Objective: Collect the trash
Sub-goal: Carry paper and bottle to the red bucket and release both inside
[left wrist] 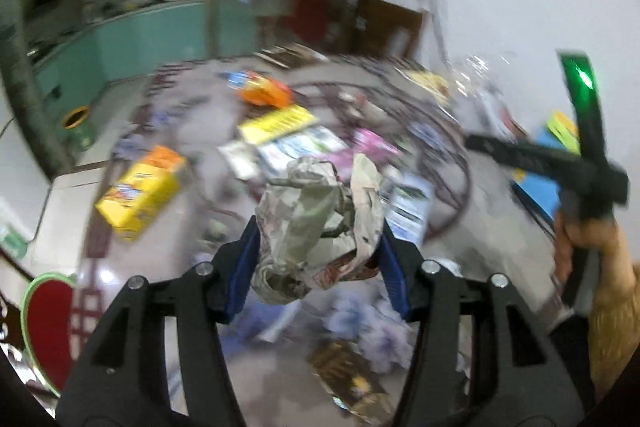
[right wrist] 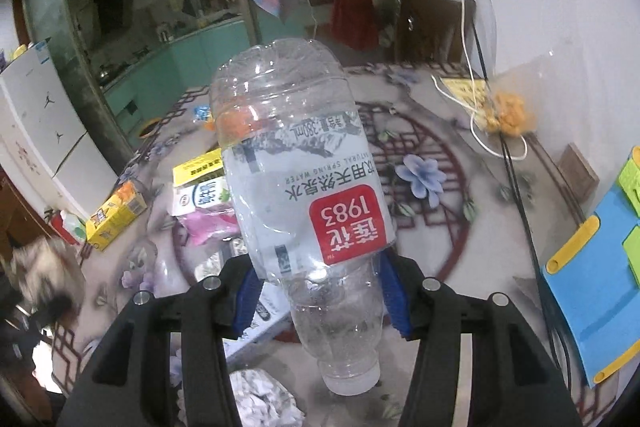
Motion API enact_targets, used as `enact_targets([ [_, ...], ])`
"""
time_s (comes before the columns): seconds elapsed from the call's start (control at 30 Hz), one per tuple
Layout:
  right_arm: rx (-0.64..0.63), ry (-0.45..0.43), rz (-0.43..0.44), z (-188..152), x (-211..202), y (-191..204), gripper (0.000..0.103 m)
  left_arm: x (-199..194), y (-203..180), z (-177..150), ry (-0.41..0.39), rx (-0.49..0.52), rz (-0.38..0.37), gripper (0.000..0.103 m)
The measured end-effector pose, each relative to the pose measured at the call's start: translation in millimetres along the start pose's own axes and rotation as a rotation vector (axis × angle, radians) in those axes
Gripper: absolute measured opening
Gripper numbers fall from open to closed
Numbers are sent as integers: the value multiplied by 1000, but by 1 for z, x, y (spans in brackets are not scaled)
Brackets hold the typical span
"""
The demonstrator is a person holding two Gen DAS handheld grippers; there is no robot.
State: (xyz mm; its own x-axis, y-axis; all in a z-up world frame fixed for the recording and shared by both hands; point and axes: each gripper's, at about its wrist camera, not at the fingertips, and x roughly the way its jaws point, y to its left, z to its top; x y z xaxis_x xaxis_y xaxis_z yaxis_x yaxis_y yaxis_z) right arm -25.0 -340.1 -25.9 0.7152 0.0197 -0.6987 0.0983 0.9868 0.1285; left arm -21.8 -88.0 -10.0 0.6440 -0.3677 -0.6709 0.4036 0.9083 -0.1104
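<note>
My left gripper (left wrist: pixel 318 227) is shut on a crumpled newspaper ball (left wrist: pixel 316 223) and holds it above the table. My right gripper (right wrist: pixel 320 279) is shut on an empty clear plastic water bottle (right wrist: pixel 304 187) with a red and white label, held upside down with its cap toward the camera. In the left wrist view the right gripper's body shows blurred at the right. Trash lies on the patterned table: a yellow carton (left wrist: pixel 140 195) (right wrist: pixel 116 215), a yellow-edged box (left wrist: pixel 276 125), a pink wrapper (right wrist: pixel 208 227), an orange packet (left wrist: pixel 266 91), a foil ball (right wrist: pixel 264 399).
The round table (right wrist: pixel 440 227) has a floral cloth. A blue and yellow toy (right wrist: pixel 592 279) lies at its right edge, with a bag of orange snacks (right wrist: pixel 508 115) and cables behind. A red chair (left wrist: pixel 48 319) stands at the left. A brown packet (left wrist: pixel 348 383) lies near me.
</note>
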Motion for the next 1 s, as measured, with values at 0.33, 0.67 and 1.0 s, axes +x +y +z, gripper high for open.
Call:
enact_targets([
  [0.33, 1, -25, 16, -2, -2, 6, 50, -10, 51, 5, -14, -146, 100, 54],
  [0.67, -17, -45, 35, -3, -4, 14, 50, -14, 62, 2, -14, -146, 128, 57],
  [1.0, -93, -44, 64, -12, -6, 45, 50, -27, 78, -1, -26, -157, 152, 57],
])
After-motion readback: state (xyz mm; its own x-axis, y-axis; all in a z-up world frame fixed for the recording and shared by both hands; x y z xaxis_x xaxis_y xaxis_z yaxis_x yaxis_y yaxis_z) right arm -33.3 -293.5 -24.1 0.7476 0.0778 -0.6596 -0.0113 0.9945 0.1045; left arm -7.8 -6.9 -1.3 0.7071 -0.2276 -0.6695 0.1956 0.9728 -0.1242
